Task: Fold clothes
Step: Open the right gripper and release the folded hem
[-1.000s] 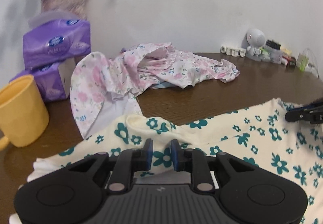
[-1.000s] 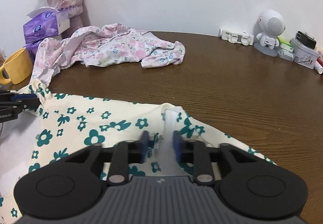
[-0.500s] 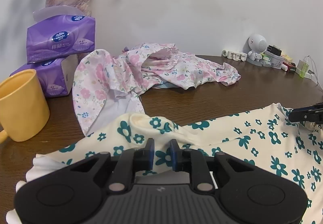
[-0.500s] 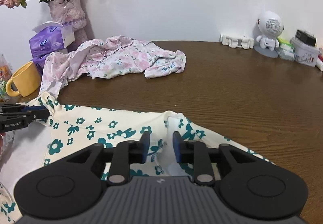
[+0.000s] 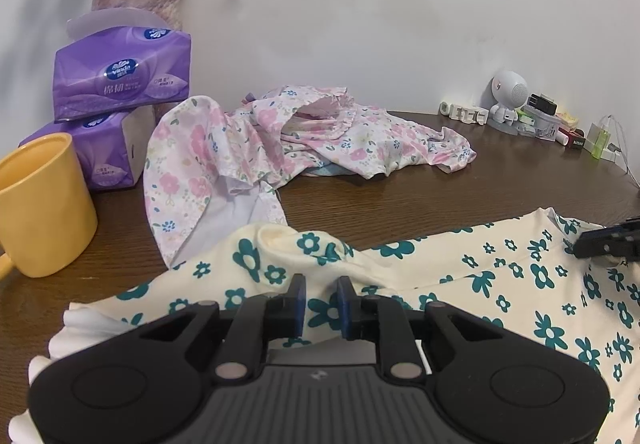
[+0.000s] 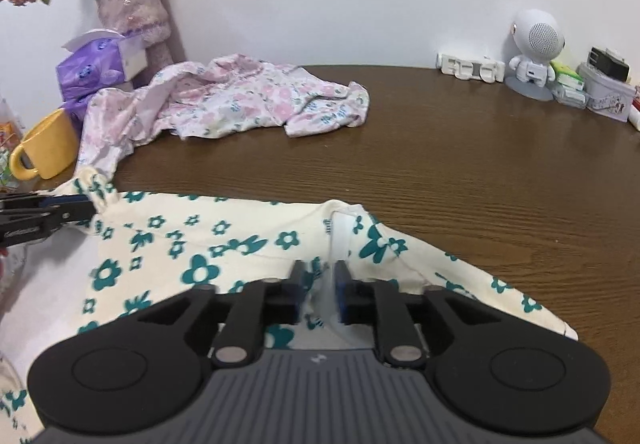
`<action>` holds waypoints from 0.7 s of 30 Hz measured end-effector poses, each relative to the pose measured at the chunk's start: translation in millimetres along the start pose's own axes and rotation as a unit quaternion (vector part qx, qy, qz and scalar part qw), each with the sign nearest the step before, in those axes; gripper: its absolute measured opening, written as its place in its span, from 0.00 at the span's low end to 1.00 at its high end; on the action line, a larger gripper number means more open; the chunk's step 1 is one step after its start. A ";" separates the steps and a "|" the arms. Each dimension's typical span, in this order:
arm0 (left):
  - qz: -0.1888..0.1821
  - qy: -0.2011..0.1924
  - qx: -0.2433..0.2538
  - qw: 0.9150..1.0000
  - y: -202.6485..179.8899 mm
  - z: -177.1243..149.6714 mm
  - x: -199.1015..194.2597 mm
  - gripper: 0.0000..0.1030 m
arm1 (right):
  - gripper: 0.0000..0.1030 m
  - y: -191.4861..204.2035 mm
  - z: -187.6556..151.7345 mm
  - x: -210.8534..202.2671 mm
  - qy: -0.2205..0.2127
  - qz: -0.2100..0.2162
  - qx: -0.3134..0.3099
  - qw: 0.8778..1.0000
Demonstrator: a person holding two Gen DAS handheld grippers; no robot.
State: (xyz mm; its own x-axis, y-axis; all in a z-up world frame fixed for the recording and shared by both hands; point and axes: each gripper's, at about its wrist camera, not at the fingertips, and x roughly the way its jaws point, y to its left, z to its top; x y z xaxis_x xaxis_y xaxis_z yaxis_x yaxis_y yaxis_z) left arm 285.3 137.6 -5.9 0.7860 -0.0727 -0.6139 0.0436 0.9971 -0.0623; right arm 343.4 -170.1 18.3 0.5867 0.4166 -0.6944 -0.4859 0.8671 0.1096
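Right gripper point(image 6: 319, 286) fingers have just been opening, cream floral garment point(image 6: 224, 240) between them; left gripper point(image 5: 321, 302) pinches its bunched edge. Garment lies on counter point(image 6: 460, 180).

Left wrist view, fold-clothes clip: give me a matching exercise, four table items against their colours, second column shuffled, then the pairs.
Items:
1. mug
2. tissue packs
3. crumpled garment
4. garment nearest the camera

Colours:
A. cream with teal flowers
B. yellow
C. white with pink flowers
D. purple

Pairs: 1-B, 2-D, 3-C, 4-A
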 end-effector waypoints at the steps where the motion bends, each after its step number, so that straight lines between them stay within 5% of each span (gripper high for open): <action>1: 0.000 0.000 0.000 1.000 -0.1 0.0 0.0 0.16 | 0.30 3.0 -2.5 -2.4 -0.001 -0.004 -0.010 1.000; 8: 0.001 -0.001 0.001 1.000 -0.5 -0.1 -0.6 0.16 | 0.09 12.8 -10.2 -2.1 0.007 -0.014 -0.043 0.999; 21: 0.003 -0.001 0.008 1.000 -1.9 -1.2 -1.3 0.16 | 0.14 11.2 -8.0 -8.5 -0.002 -0.007 -0.029 1.000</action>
State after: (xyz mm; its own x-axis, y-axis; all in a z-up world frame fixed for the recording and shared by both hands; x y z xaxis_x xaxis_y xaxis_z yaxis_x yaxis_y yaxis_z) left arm 283.4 135.8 -5.9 0.7877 -0.0675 -0.6124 0.0491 0.9977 -0.0468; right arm 327.8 -166.1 19.8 0.5969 0.4056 -0.6922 -0.5142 0.8557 0.0580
